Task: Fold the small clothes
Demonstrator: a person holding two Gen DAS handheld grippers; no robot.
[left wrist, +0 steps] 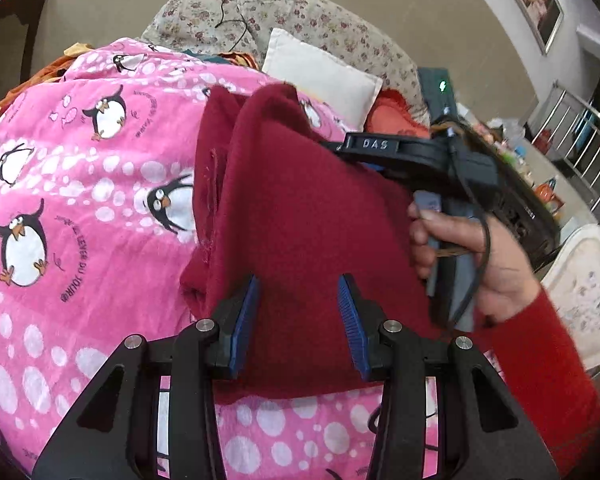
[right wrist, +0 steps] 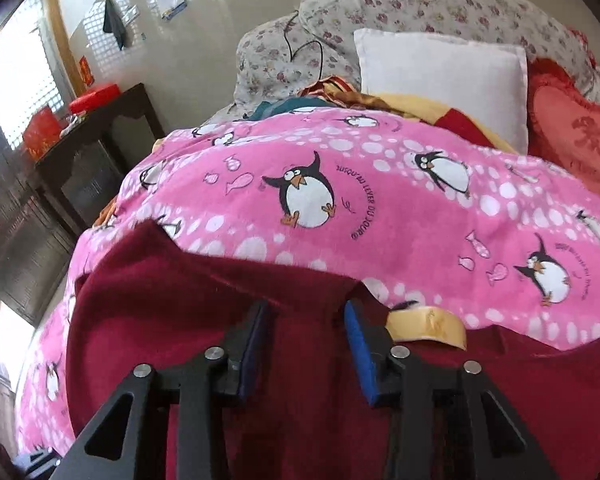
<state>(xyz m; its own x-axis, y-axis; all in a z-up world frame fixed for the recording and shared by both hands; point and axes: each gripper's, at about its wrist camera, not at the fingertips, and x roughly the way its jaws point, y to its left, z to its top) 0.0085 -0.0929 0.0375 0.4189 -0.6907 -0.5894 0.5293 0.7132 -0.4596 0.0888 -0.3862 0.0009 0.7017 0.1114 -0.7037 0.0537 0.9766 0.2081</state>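
A dark red garment [left wrist: 300, 216] is spread on a pink penguin-print blanket [left wrist: 80, 208], one part of it raised in folds toward the far side; in the right wrist view the same cloth [right wrist: 188, 304] is seen lying flat beneath the fingers. The left gripper [left wrist: 298, 320] is held over the garment with its jaws parted, nothing clamped between the blue pads [left wrist: 244, 320]; the right gripper [right wrist: 306, 344] is likewise held open above the cloth. The right hand [left wrist: 472, 256] is seen around its handle at the garment's edge. A white pillow [right wrist: 444, 80] and a floral cover [right wrist: 440, 4] are seen beyond the blanket.
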